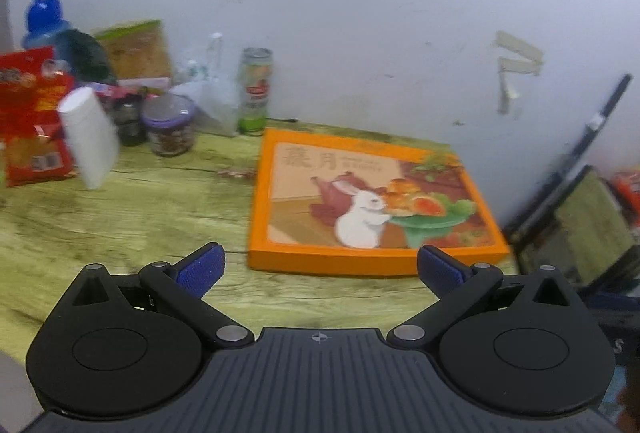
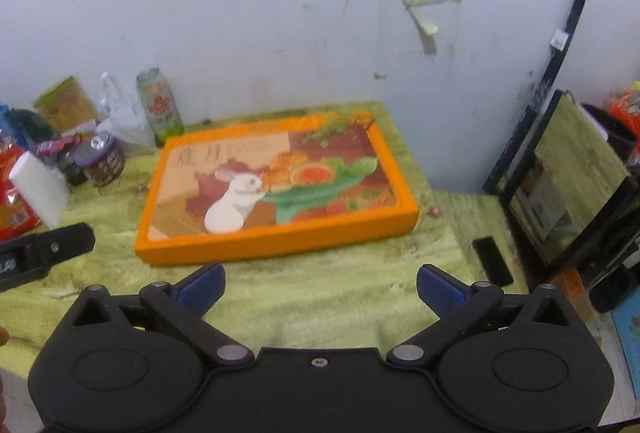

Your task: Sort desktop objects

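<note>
An orange flat box (image 1: 368, 201) with a white rabbit picture lies on the green wood-grain table (image 1: 132, 217), close to the wall. My left gripper (image 1: 320, 269) is open and empty, hovering just in front of the box's near edge. My right gripper (image 2: 320, 289) is also open and empty, a little short of the same orange box (image 2: 276, 185). At the left stand a tilted white container (image 1: 90, 137), a purple-lidded jar (image 1: 170, 125), a green can (image 1: 255, 89) and a red snack bag (image 1: 32, 113).
A blue bottle (image 1: 42, 17), a green-brown carton (image 1: 136, 49) and a clear plastic bag (image 1: 212, 93) crowd the back left corner. A small black flat object (image 2: 492, 261) lies near the table's right edge. Beyond that edge stands a dark framed panel (image 2: 568, 173).
</note>
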Demonstrator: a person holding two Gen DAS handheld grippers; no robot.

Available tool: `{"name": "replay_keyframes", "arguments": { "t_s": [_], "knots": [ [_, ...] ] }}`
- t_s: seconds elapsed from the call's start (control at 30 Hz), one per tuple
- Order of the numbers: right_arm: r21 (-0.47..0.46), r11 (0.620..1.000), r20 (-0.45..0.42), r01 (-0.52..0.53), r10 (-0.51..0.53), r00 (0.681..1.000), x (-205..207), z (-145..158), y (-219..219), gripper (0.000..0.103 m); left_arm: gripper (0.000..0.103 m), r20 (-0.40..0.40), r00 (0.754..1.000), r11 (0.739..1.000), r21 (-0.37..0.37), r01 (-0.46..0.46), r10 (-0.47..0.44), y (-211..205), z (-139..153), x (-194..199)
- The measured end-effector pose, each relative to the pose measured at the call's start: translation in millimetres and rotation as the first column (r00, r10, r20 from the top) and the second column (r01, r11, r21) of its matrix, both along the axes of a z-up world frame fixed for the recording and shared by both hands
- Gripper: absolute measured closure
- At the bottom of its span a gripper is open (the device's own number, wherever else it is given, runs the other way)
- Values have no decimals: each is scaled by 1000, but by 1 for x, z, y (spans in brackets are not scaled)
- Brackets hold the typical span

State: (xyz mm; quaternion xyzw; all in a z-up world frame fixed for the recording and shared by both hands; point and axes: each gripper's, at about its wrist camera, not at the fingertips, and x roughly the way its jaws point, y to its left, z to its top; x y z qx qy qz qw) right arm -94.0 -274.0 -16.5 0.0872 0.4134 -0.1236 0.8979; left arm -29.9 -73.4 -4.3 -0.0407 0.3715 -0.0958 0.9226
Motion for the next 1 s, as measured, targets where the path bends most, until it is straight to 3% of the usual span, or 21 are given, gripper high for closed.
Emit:
{"name": "replay_keyframes", "arguments": {
  "t_s": [0.43,1.0],
  "knots": [
    [12,996,-27,-84,84,996,7,-5,13,1,0,-53,998,996,87,-33,38,-2,-3,-3],
    [-6,995,-8,-98,98,995,4,-10,12,1,0,-90,993,991,118,-66,77,-3,-6,-9]
  ]
}}
